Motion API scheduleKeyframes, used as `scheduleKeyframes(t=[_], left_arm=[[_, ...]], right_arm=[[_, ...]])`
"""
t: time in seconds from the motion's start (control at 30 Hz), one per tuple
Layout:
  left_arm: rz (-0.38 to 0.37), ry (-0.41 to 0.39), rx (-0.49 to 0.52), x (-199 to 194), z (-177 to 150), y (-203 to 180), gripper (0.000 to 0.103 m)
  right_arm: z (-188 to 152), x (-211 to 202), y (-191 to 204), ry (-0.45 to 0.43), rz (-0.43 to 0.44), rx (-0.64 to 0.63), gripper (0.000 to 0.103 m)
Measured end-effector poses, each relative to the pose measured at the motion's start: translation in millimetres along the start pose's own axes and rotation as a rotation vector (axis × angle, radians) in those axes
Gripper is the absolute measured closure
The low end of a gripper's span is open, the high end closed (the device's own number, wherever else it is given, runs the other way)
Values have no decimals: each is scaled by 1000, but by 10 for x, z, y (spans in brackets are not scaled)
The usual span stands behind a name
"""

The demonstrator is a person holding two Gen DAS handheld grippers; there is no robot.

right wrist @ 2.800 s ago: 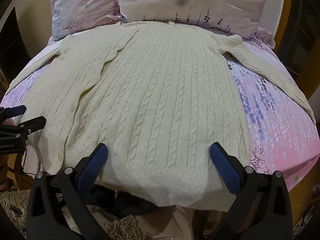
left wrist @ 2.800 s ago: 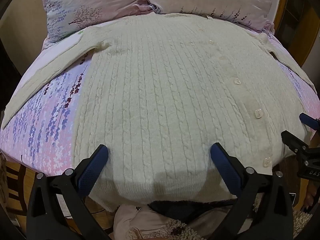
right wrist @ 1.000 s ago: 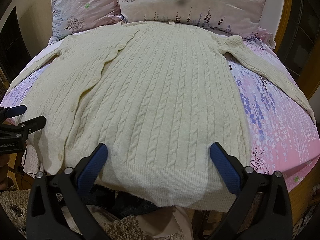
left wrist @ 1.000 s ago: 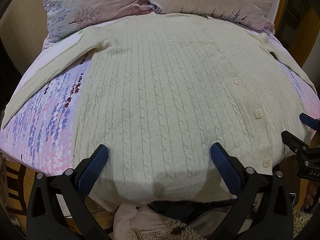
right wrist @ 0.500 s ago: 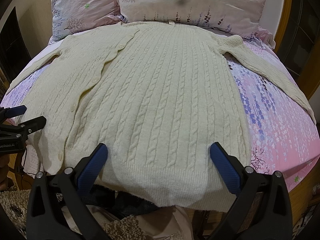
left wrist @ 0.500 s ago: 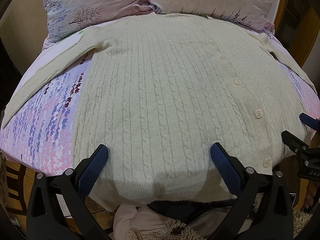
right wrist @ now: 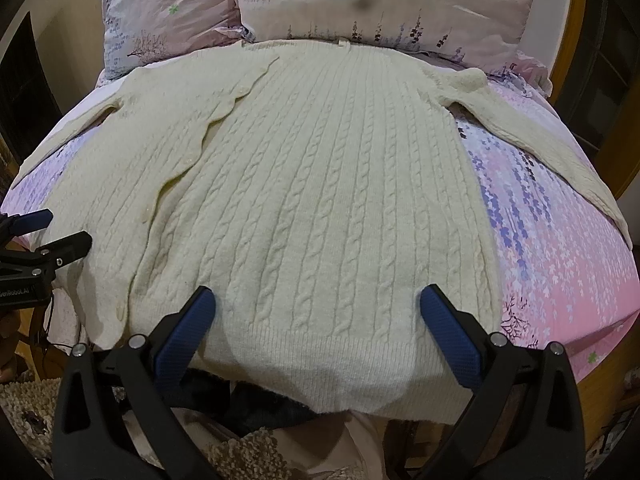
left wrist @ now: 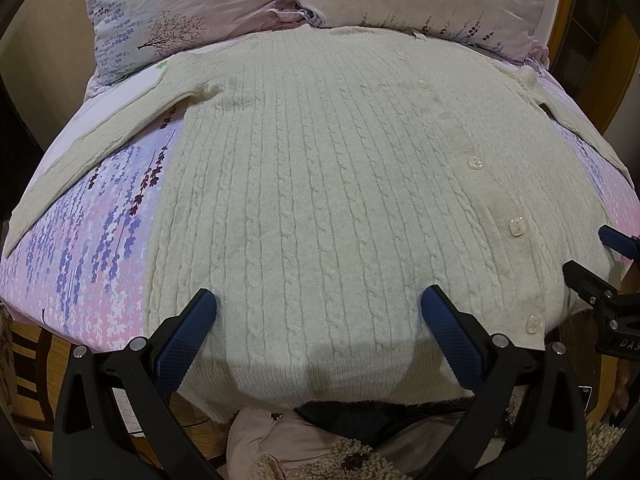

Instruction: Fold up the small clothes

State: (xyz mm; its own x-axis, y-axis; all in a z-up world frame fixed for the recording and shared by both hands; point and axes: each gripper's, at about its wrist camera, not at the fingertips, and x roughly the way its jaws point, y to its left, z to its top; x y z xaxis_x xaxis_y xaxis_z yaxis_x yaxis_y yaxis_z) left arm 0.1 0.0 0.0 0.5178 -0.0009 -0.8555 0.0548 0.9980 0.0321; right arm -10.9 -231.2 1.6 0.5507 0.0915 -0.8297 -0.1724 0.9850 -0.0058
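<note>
A cream cable-knit cardigan (left wrist: pixel 320 184) lies flat and spread out on the bed, buttons down its front, sleeves stretched out to both sides; it also shows in the right wrist view (right wrist: pixel 332 200). My left gripper (left wrist: pixel 318 312) is open and empty, hovering over the hem on the cardigan's left half. My right gripper (right wrist: pixel 316 308) is open and empty over the hem on the right half. Each gripper shows at the edge of the other's view, the right one (left wrist: pixel 600 260) and the left one (right wrist: pixel 52 232). The hem hangs over the bed's near edge.
The bed has a pink and purple floral sheet (left wrist: pixel 88 248) and two pillows (right wrist: pixel 380 0) at the head. A wooden bed frame (right wrist: pixel 576 20) runs along the right. Dark and pale clothes and a shaggy rug (left wrist: pixel 344 452) lie on the floor below the near edge.
</note>
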Motion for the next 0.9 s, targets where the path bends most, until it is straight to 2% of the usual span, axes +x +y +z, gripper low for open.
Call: scheduleKeyframes(t=[0.37, 0.43, 0.5, 0.6, 0.67, 0.77, 0.9], left_arm=[[-28, 20, 12, 7, 66, 26, 1], [-47, 18, 5, -1, 98, 55, 1], [-75, 9, -15, 1, 172, 119, 1], [-84, -29, -48, -10, 313, 232, 1], [-74, -68, -64, -29, 408, 298, 1], [-86, -110, -77, -39, 562, 376, 1], [-89, -123, -79, -1, 750, 410, 1]], right_arm=[[-6, 13, -49, -47, 65, -62, 2], [67, 18, -163, -48, 90, -23, 2], [193, 21, -405, -64, 90, 73, 2], [371, 16, -925, -114, 128, 283, 4], [471, 61, -1395, -143, 193, 486, 21], [539, 197, -1894, -155, 268, 699, 37], [608, 439, -2359, -132, 283, 899, 46]])
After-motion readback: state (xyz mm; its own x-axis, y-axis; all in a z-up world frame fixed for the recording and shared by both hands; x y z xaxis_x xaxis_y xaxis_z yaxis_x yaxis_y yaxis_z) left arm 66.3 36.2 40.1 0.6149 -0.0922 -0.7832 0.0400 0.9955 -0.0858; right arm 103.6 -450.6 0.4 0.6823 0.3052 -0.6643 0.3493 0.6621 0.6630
